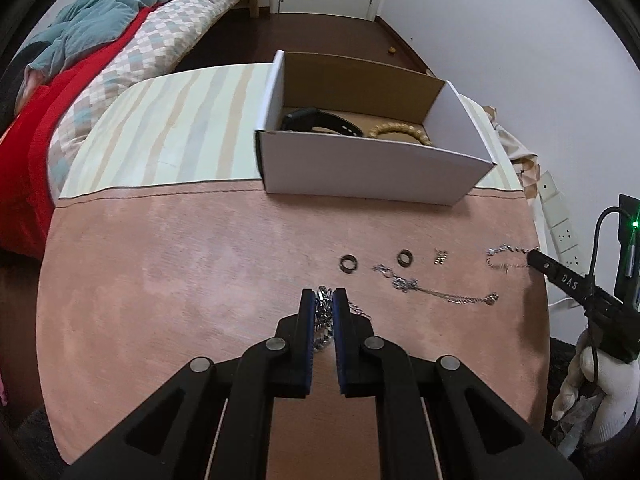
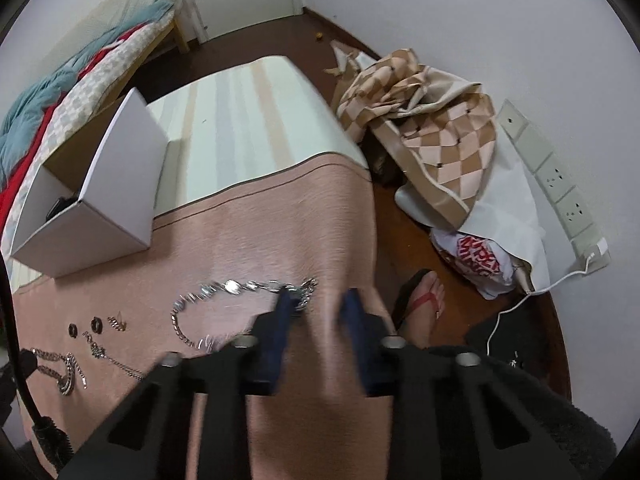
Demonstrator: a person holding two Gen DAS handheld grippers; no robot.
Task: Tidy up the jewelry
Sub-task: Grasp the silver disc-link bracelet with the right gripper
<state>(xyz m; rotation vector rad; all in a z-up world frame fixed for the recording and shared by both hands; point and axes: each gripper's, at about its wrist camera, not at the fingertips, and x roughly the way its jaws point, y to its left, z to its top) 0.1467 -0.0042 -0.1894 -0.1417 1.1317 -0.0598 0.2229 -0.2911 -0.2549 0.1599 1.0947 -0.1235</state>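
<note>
Jewelry pickup under way: left gripper (image 1: pixel 323 300) nearly closed around heavy chain (image 1: pixel 322 322) on pink cloth (image 1: pixel 180 272), next needing a lift into box (image 1: pixel 372 178). Right gripper (image 2: pixel 318 300) open, empty, one finger beside bracelet (image 2: pixel 224 292). Motion blur; grip on chain probably firm, unconfirmed.

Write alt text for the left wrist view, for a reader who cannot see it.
The left hand-held gripper is closed around a chunky silver chain on a pink tablecloth. Beyond it lie two dark rings, a thin necklace and small earrings, before an open white box holding a black watch and beaded bracelet.
</note>
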